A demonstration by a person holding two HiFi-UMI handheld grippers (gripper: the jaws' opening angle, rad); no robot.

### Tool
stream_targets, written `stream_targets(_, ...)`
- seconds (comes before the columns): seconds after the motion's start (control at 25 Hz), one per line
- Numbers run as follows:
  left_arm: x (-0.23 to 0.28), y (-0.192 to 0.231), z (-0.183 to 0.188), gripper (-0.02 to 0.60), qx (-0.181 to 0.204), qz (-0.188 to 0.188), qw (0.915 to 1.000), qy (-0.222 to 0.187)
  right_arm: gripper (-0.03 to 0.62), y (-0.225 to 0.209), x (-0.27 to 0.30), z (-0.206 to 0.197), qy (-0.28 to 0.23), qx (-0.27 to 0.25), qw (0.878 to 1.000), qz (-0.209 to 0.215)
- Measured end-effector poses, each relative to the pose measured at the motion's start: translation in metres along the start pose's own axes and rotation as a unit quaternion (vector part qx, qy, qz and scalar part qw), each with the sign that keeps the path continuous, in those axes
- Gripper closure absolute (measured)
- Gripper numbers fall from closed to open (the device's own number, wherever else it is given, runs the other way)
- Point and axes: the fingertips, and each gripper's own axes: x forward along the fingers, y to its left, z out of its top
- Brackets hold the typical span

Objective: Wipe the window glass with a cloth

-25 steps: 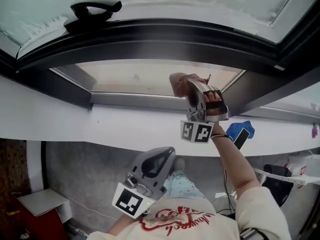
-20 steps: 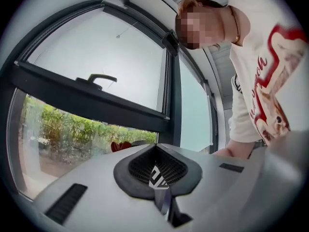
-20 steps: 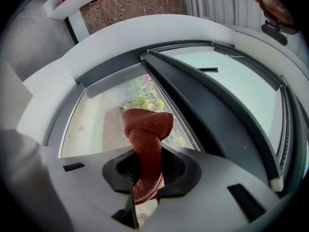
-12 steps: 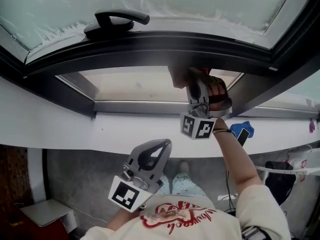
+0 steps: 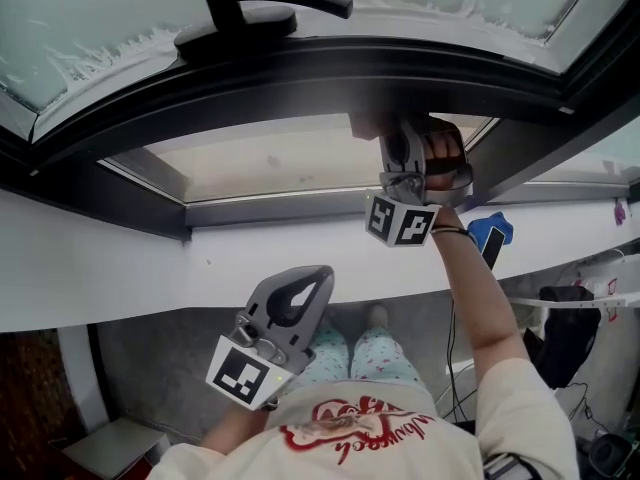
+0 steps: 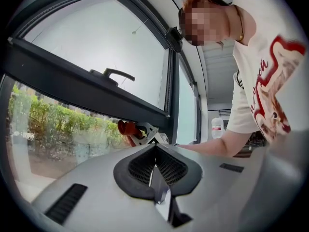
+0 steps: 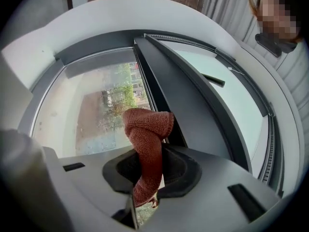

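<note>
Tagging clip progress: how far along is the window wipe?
Done: the cloth is gripped, with the right tool shut on it. In hand: that tool holds it up by the lower pane, beside the dark frame; contact with the glass can't be confirmed. Remaining: the wiping itself; no wiped area is discernible. The left tool is shut, empty, held low.

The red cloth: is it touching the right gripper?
Touching. The right gripper view shows the cloth pinched between the closed jaws of the right gripper.
</note>
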Motion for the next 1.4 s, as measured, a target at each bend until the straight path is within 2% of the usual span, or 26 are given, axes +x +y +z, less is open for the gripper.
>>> stream_targets(0.28,0.005,0.017,-0.006,0.56,-0.009,0.016,0.9998,-0.008,0.517,0.009,0.015,0.004,-0.019,-0.009,1.0,-0.006)
stream_targets(0.84,0.01,0.018,-0.032,0.56,-0.032,0.051,0.9982,0.0,0.517,0.05,0.01,-0.003,-0.031,0.026,0.999,0.025)
stream_targets(1.4,-0.002,0.021,-0.048,0.56,-0.043,0.07,0.9966,0.009,0.517,0.096,0.001,-0.008,-0.035,0.023,0.997,0.061)
